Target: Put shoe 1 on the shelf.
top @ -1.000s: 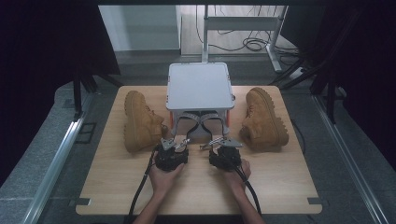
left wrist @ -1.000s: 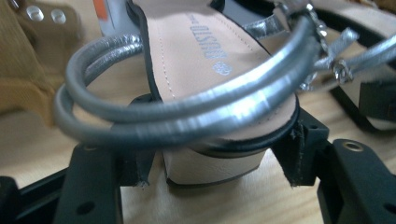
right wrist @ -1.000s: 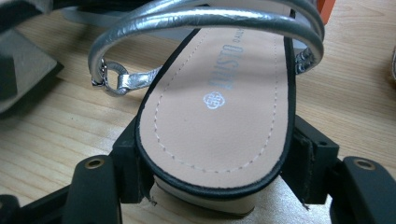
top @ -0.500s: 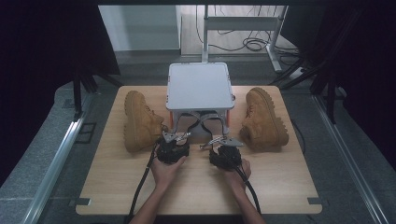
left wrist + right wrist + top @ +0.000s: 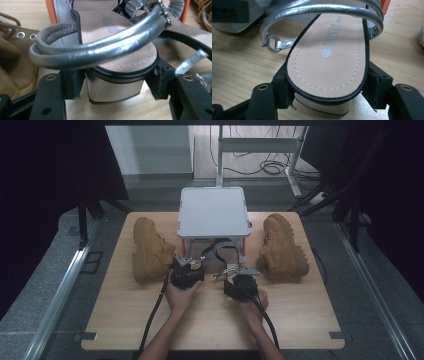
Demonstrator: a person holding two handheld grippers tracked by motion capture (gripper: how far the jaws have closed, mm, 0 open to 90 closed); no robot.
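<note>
We clamp our left gripper (image 5: 112, 100) on the heel of one silver-strapped sandal (image 5: 112, 45) and our right gripper (image 5: 327, 100) on the heel of the other sandal (image 5: 329, 57), jaws wide but pressed against the sides, likely to move the pair together. In the high view's centre, both sandals lie on the counter (image 5: 125, 320) below the grey box (image 5: 214, 212), between two tan boots (image 5: 149, 249). Our hands (image 5: 181, 296) reach forward side by side, grippers level.
</note>
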